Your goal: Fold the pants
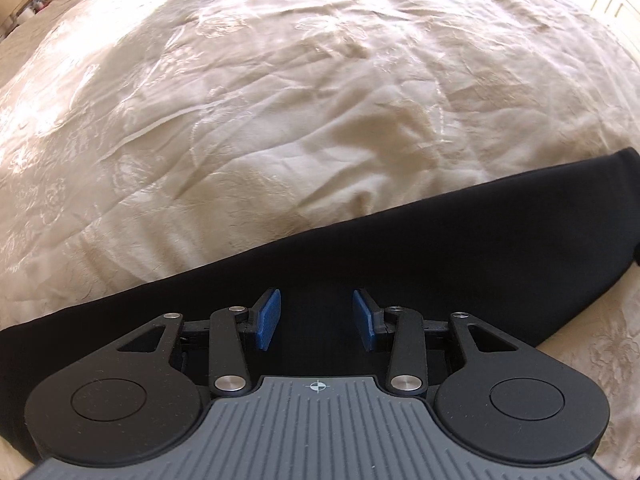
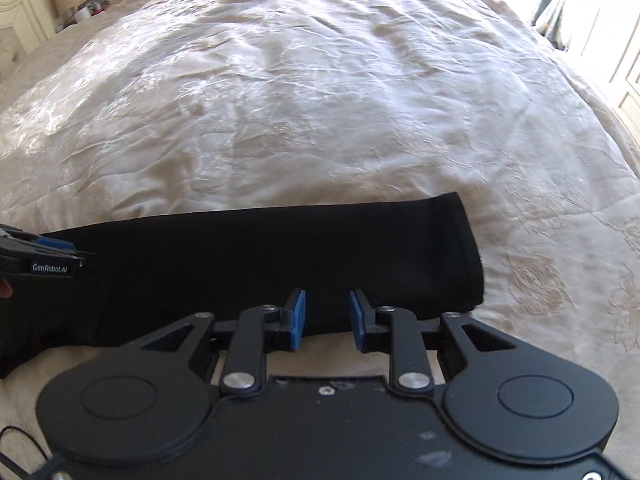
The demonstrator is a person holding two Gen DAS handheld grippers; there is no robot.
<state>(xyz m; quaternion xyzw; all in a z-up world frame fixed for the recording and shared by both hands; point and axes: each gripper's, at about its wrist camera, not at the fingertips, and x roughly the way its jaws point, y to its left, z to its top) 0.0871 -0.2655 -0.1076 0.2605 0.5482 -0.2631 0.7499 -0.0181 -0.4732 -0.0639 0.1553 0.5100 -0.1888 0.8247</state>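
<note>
Both tools gape, holding nothing: left tool [image 1: 316, 320] | right tool [image 2: 327, 318] | over black pants [image 2: 260, 264] | cream bedspread [image 2: 320, 100] around.

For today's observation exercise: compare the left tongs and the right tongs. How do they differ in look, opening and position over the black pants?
The left tongs have a ribbed grey body; the right tongs have a plain black one. The left tongs gape wider than the right. The left tongs sit over the middle of the pants; the right tongs sit at their near edge, close to the hem. Both are open, hold nothing and have blue pads.
</note>
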